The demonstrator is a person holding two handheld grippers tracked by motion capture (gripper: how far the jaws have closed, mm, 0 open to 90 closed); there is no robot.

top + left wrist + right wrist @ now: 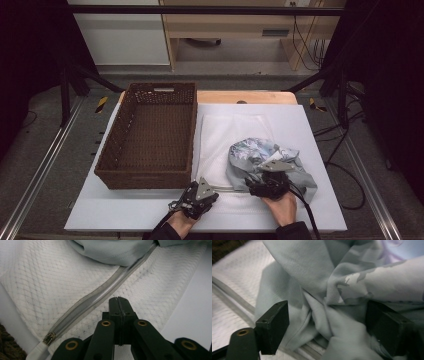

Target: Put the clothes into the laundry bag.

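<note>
White table [310,125] — right tool [327,327] straddles grey garment [312,272].

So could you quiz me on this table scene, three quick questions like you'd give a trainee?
1. True or false: the left gripper has its jaws closed together.
2. What lies between the right gripper's wide-apart jaws?
A. a crumpled pale grey garment
B. a spoon
C. a brown box
3. Fill the gap: the woven brown basket stands to the ____ of the white mesh bag in the high view.

Key:
1. True; the left gripper's jaws meet, just above the mesh bag's zipper.
2. A; the garment bunches between them.
3. left
</note>
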